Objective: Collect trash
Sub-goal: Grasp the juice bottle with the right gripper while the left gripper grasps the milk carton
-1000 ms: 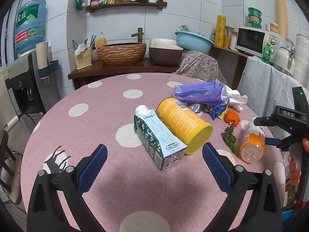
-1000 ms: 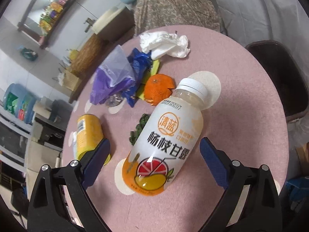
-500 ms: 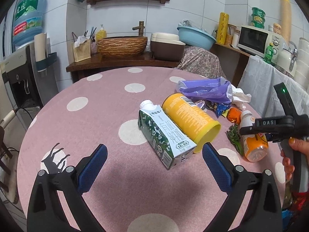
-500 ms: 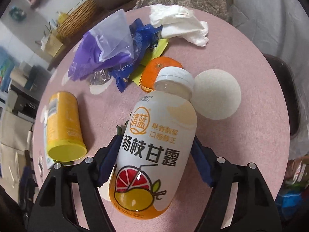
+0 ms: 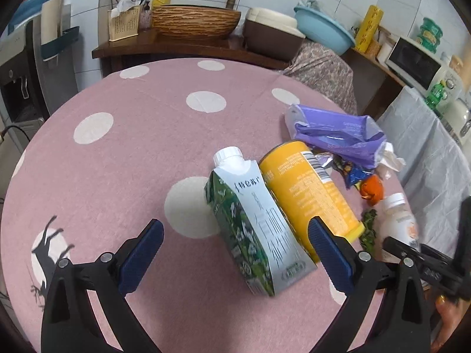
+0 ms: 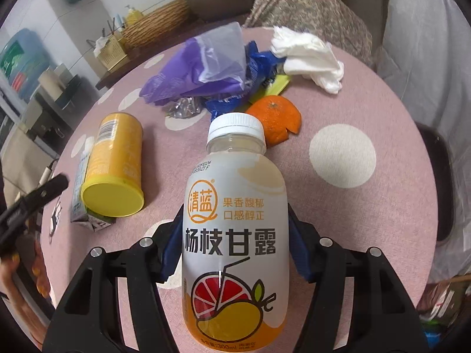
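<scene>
My right gripper (image 6: 234, 245) is shut on a white and orange juice bottle (image 6: 234, 235) with a white cap; the bottle also shows in the left wrist view (image 5: 399, 223). My left gripper (image 5: 235, 250) is open, its fingers on either side of a green and white milk carton (image 5: 253, 229) lying on the pink dotted tablecloth (image 5: 117, 161). A yellow can (image 5: 309, 191) lies against the carton. Behind lie a purple bag (image 5: 338, 135), blue wrappers (image 6: 253, 67), an orange peel (image 6: 276, 117) and a white tissue (image 6: 309, 58).
A green scrap (image 5: 368, 229) lies beside the can. A wooden counter with a woven basin (image 5: 194, 23) and a brown pot (image 5: 270, 32) stands behind the table. A dark bin (image 6: 438, 182) sits past the table's right edge.
My right gripper has closed on the juice bottle and lifted it a little. My left gripper has moved forward and down so its open fingers flank the milk carton.
</scene>
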A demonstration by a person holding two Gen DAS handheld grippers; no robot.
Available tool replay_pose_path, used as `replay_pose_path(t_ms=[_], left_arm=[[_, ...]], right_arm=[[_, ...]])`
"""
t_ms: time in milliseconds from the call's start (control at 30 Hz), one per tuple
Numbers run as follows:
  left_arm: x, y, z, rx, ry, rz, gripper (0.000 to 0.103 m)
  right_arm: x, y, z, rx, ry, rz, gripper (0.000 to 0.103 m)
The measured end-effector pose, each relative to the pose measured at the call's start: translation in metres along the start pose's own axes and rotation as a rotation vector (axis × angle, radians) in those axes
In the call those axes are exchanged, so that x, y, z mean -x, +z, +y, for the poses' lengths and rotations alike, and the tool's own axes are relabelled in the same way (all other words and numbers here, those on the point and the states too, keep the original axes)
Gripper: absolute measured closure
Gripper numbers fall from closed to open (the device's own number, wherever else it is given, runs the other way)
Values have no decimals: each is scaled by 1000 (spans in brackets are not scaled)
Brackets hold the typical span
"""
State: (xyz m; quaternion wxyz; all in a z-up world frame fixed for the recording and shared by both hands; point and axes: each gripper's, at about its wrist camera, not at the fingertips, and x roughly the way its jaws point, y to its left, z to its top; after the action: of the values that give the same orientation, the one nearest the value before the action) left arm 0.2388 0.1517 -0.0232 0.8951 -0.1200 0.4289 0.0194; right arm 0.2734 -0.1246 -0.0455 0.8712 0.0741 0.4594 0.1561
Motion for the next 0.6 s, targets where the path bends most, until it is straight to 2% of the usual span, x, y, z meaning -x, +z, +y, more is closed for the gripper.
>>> replay_pose_path(t_ms=[167,433,467,533,600], left_arm=[[-18,7,-5,-24,56,48,10],[-41,14,-3,-43,52,155,12],[-42,14,-2,-47,57,161,14],[-43,12,3,-55,75,177,27],[-44,10,9,-45,56,199,32]], right_arm=[[16,-5,10,63,-23,-69,41],[32,-10,24,140,-32,-133,41],[33,-11,25,142,-28,-138,41],[37,-13,23,138,-6,-142,41],[39,-14,22,140,13,-144,41]])
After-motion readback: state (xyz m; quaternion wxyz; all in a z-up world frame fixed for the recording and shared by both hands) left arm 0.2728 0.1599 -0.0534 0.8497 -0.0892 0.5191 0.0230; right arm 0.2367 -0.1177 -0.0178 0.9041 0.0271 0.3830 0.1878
